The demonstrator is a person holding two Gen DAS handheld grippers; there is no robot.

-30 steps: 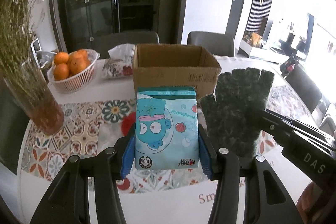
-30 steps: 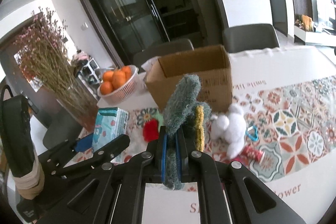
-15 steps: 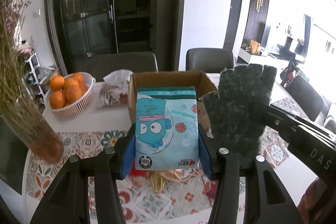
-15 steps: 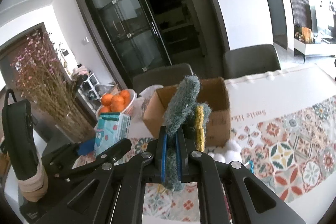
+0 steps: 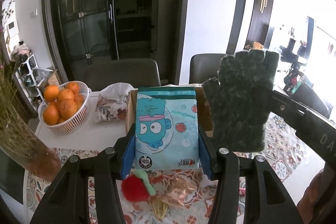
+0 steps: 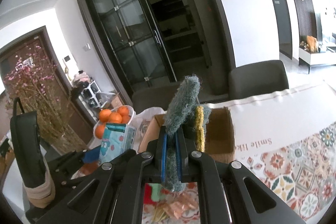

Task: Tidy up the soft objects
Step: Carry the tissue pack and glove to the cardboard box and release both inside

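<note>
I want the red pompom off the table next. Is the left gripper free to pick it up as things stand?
Probably not. The left gripper is shut on the blue tissue pack, so nothing else fits between its pads. The red pompom lies on the table below it, uncovered, but the pack must be put down first.

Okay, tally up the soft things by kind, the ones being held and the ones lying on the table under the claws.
Blue cartoon tissue pack: 1
Dark green knitted fingerless glove: 1
Red fluffy plush with green stem: 1
Total: 3
</note>
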